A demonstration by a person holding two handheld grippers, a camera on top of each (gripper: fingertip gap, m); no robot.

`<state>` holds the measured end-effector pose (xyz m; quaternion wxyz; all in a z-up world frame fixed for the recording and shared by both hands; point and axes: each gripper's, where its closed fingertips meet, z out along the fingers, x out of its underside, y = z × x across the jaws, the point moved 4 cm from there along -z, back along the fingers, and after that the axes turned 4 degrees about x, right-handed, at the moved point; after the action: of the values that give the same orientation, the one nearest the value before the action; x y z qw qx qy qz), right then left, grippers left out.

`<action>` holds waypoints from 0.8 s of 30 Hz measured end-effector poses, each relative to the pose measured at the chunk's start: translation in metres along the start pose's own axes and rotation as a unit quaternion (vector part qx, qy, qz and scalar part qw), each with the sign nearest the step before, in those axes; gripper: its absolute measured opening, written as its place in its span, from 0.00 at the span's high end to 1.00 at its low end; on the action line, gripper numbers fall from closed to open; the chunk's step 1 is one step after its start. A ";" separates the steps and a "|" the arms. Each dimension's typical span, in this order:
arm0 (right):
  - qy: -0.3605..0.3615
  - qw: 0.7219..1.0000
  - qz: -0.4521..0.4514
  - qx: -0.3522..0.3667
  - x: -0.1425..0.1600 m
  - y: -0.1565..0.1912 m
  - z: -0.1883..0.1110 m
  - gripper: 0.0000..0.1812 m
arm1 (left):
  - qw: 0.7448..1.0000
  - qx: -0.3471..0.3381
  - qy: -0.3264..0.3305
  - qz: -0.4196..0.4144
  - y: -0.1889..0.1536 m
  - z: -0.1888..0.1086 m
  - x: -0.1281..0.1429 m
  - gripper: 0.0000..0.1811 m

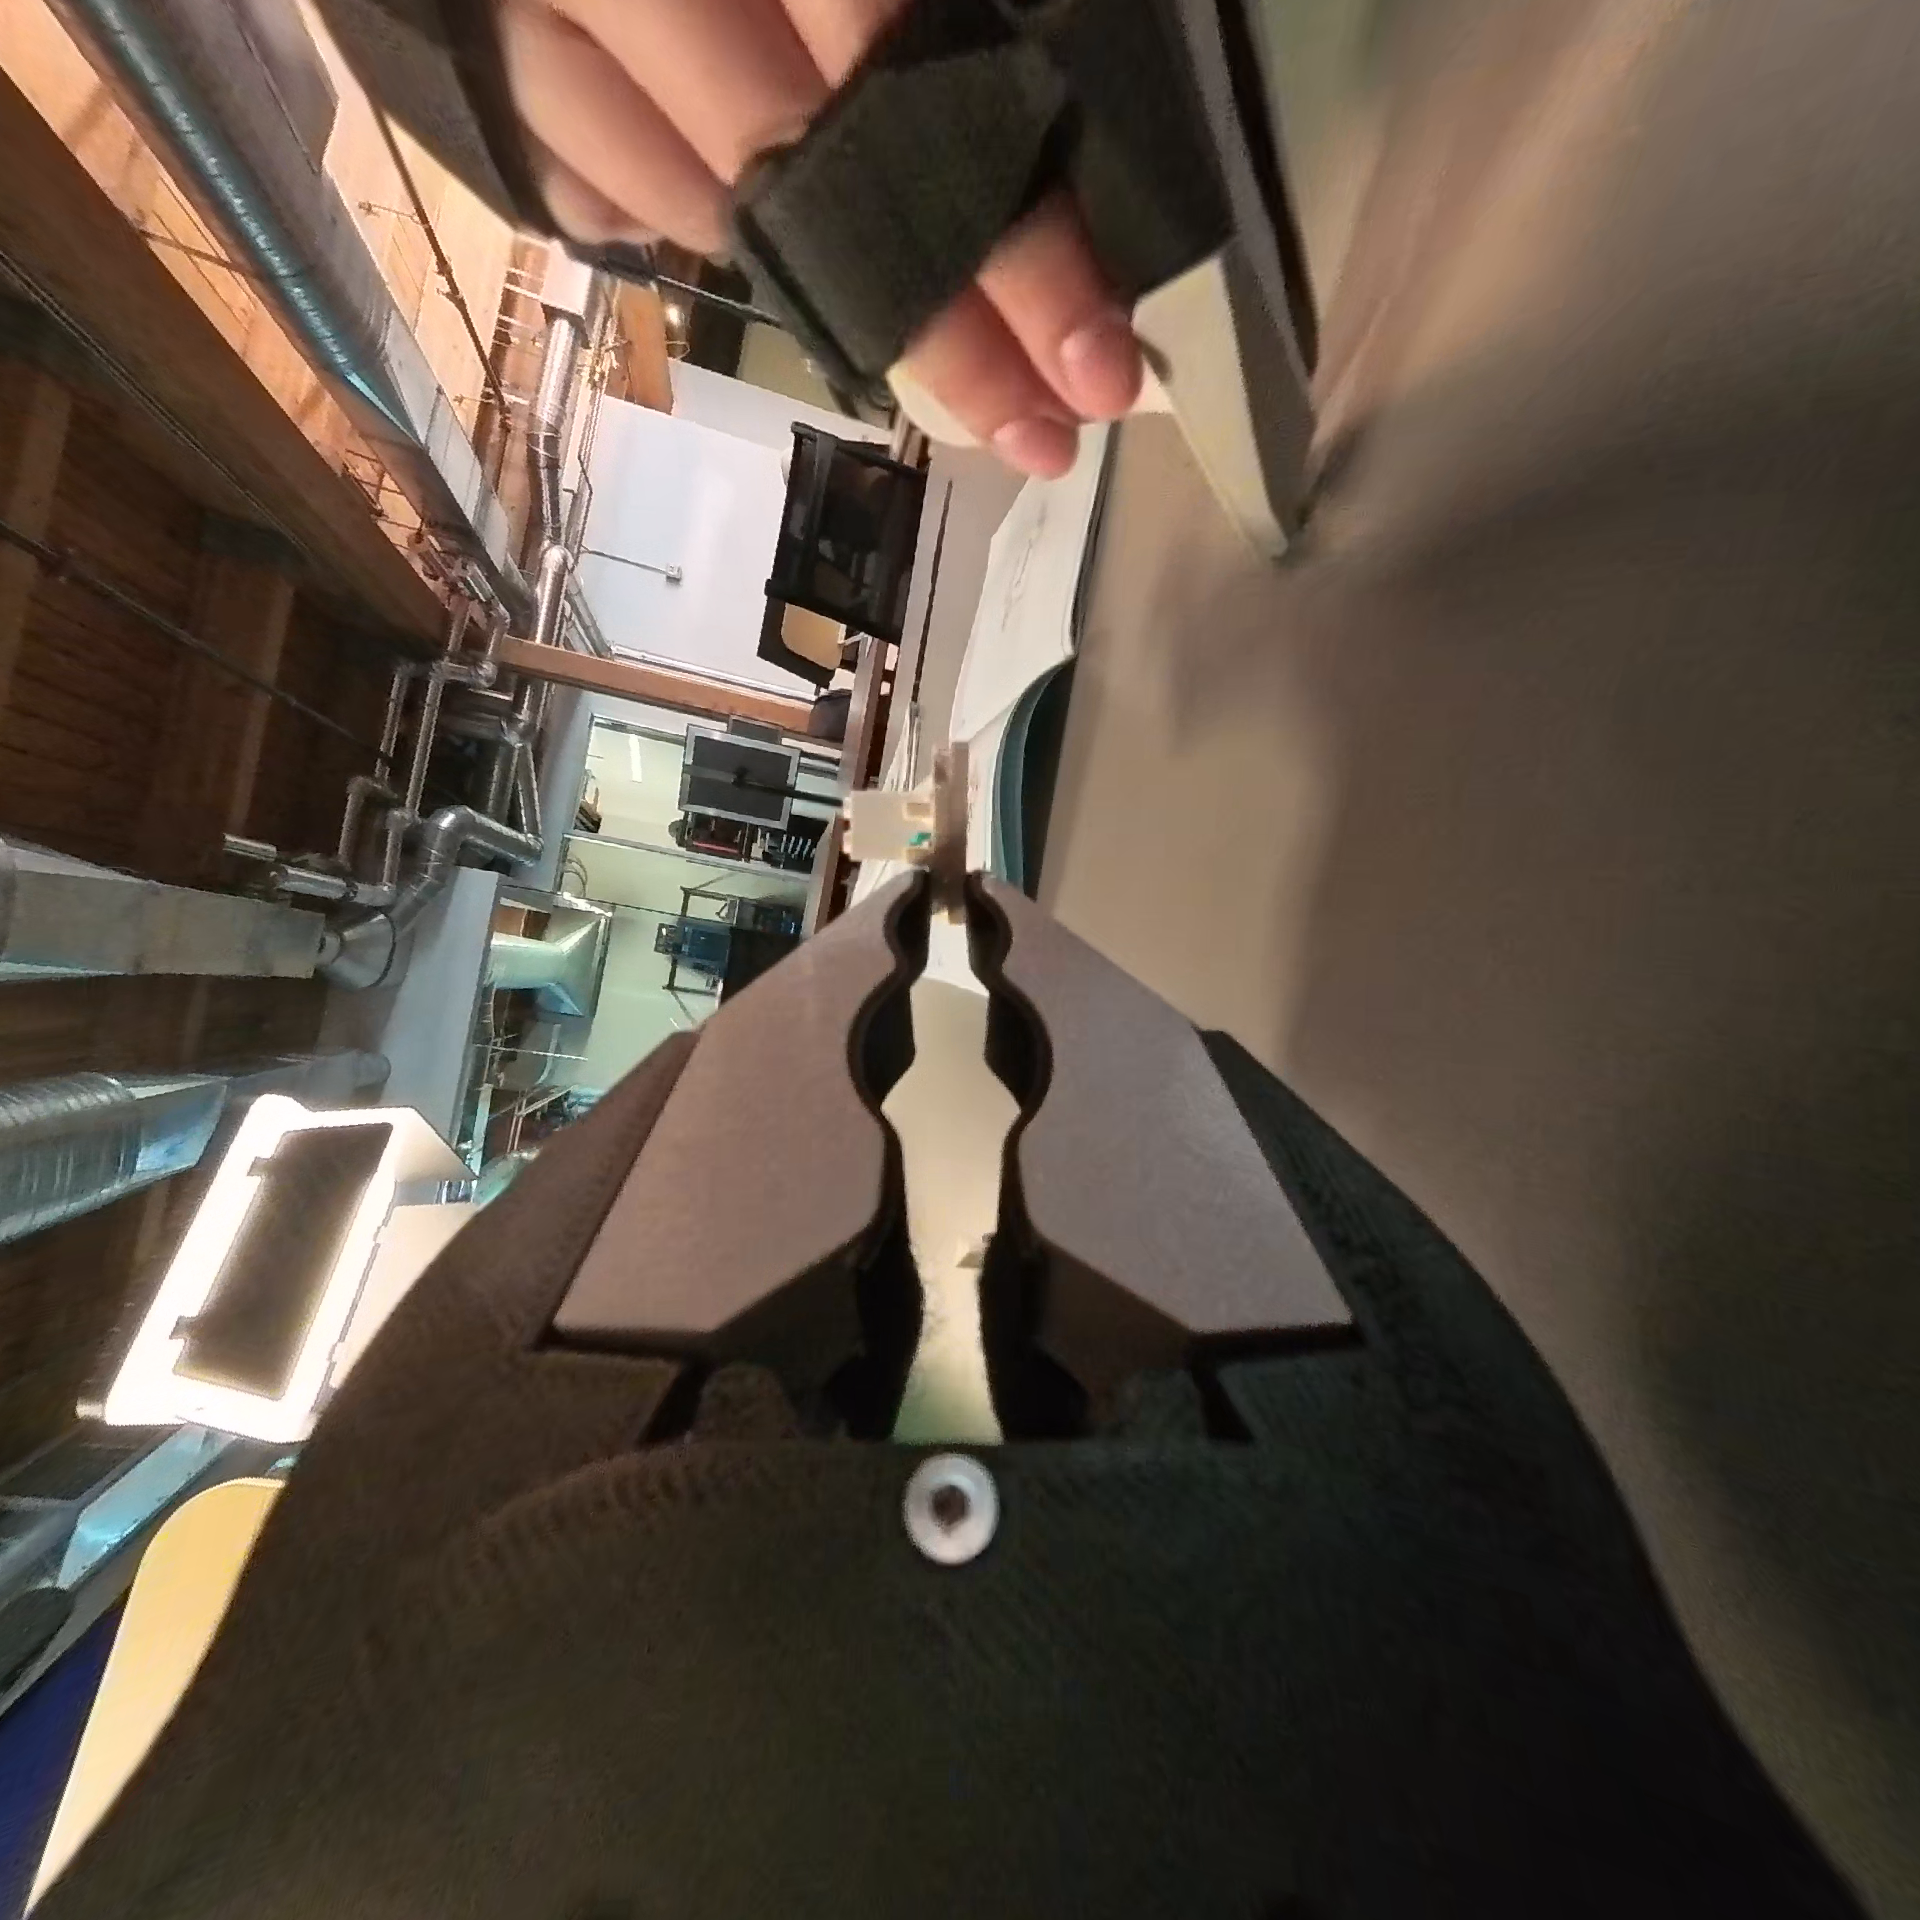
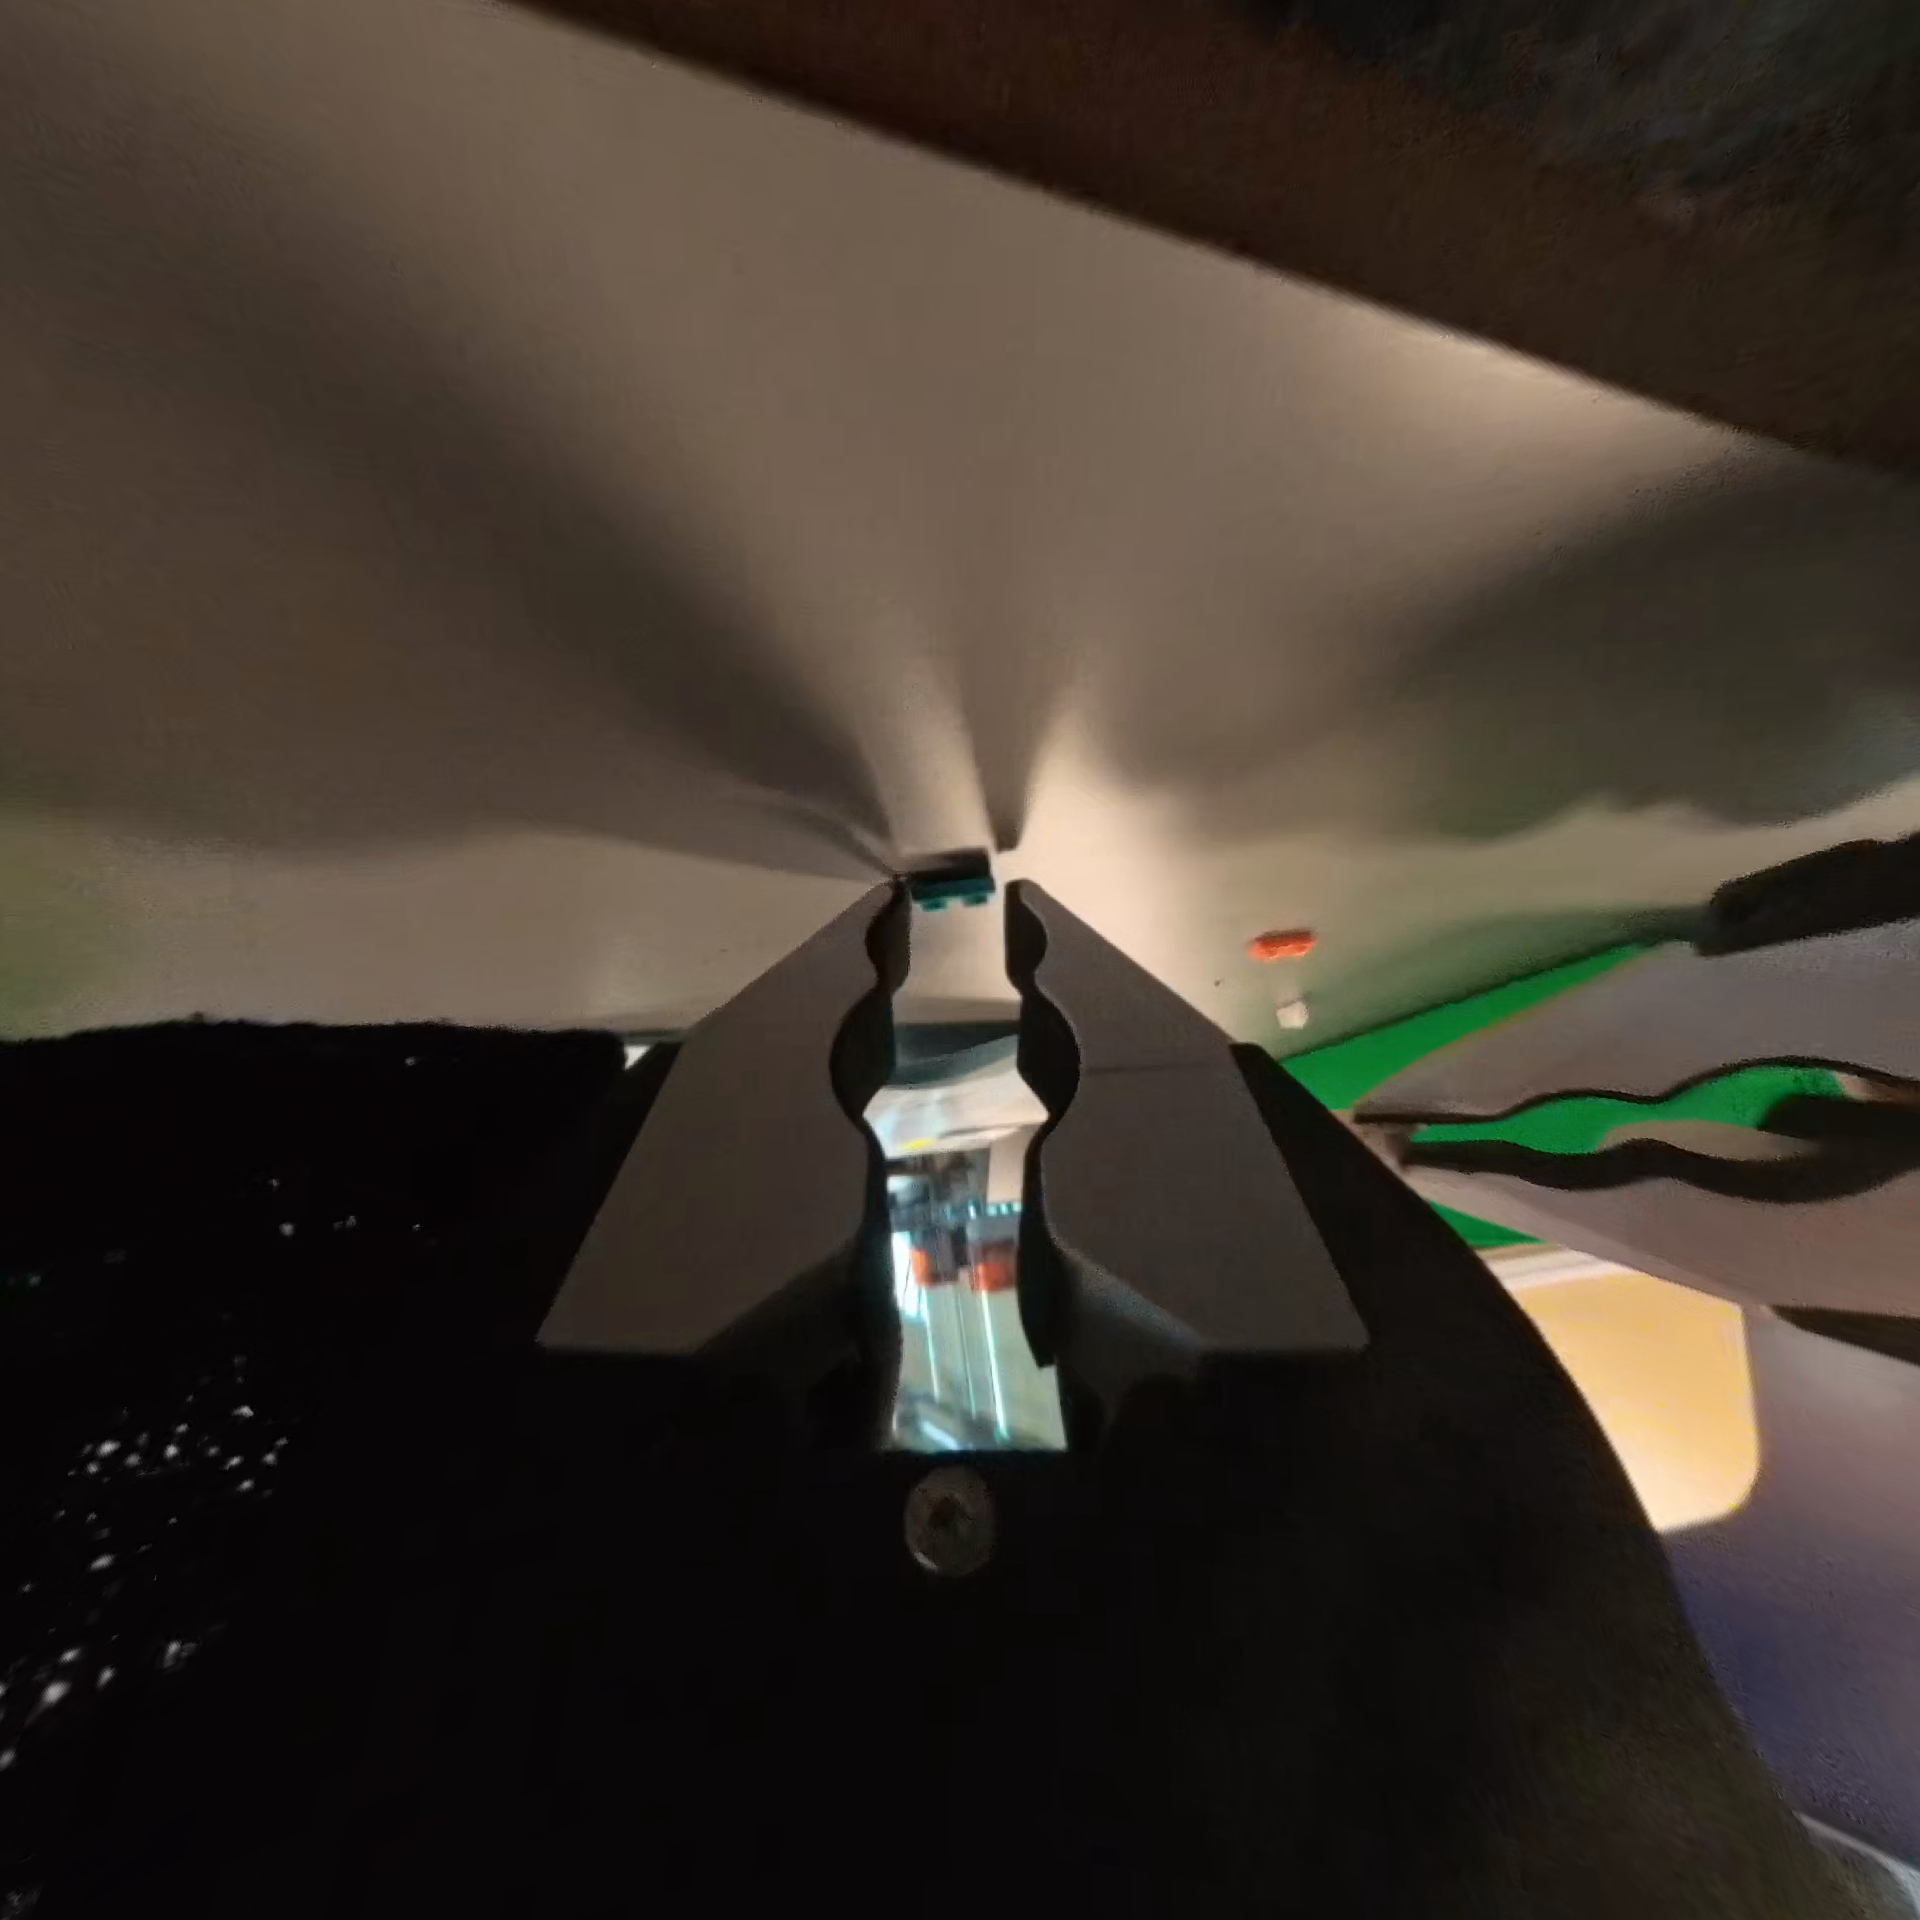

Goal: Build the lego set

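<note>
At the tips of the left claw [image 1: 945, 883] a small lego assembly [image 1: 914, 826] is clamped by its thin grey plate, white bricks and a teal bit jutting sideways, above the worktop [image 1: 1507, 935]. It looks light, rigid and slick; a grip on flat faces suits it best. The right claw [image 2: 954, 894] stands apart, a teal plate [image 2: 951, 883] just beyond its tips. Whether that plate is touched is blurred. The assembly's far side is hidden.

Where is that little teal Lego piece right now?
In the right wrist view, the teal piece sits on the pale table, just past the right gripper's open fingertips.
</note>
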<state>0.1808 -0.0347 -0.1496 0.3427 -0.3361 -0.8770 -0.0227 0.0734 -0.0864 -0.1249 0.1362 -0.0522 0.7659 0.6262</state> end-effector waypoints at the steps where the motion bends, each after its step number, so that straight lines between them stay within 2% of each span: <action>1: -0.015 1.000 0.018 0.005 -0.002 -0.004 -0.003 0.88 | 1.000 0.000 0.001 0.000 0.000 0.000 0.000 0.97; 4: -0.039 0.989 0.139 0.010 0.002 -0.013 -0.008 0.80 | 1.000 -0.003 0.004 0.005 0.000 -0.001 0.001 0.97; 6: -0.075 0.955 0.288 0.000 0.007 -0.012 -0.012 0.79 | 1.000 -0.002 0.003 0.007 0.000 -0.001 0.001 0.97; 7: -0.104 0.918 0.382 -0.006 0.011 -0.011 -0.013 0.80 | 1.000 -0.002 0.001 0.006 0.000 -0.001 0.000 0.97; 8: -0.136 0.868 0.478 -0.015 0.015 -0.009 -0.014 0.82 | 1.000 -0.001 -0.002 0.005 0.000 -0.002 -0.001 0.97; 10: -0.201 0.737 0.645 -0.031 0.024 -0.002 -0.013 0.83 | 1.000 0.000 -0.006 0.003 -0.001 -0.003 -0.001 0.97; 12: -0.259 0.618 0.741 -0.042 0.027 0.006 -0.011 0.83 | 1.000 0.002 -0.009 0.003 -0.001 -0.004 -0.002 0.97; 14: -0.295 0.543 0.786 -0.029 0.028 0.013 -0.007 0.84 | 1.000 0.004 -0.010 0.004 -0.002 -0.004 -0.003 0.97; 16: -0.325 0.488 0.809 -0.031 0.023 0.018 -0.003 0.85 | 1.000 0.006 -0.011 0.005 -0.003 -0.004 -0.003 0.97; 18: -0.342 0.456 0.821 -0.036 0.017 0.021 0.000 0.85 | 1.000 0.008 -0.011 0.003 -0.003 -0.004 -0.004 0.97; 24: -0.364 0.429 0.826 -0.036 0.005 0.019 -0.002 0.86 | 1.000 0.008 -0.010 -0.003 -0.003 -0.005 -0.004 0.97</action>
<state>0.1908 -0.0178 -0.1480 -0.1652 -0.8893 -0.2222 0.3641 0.0769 -0.0923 -0.1257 0.1461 -0.0469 0.7693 0.6202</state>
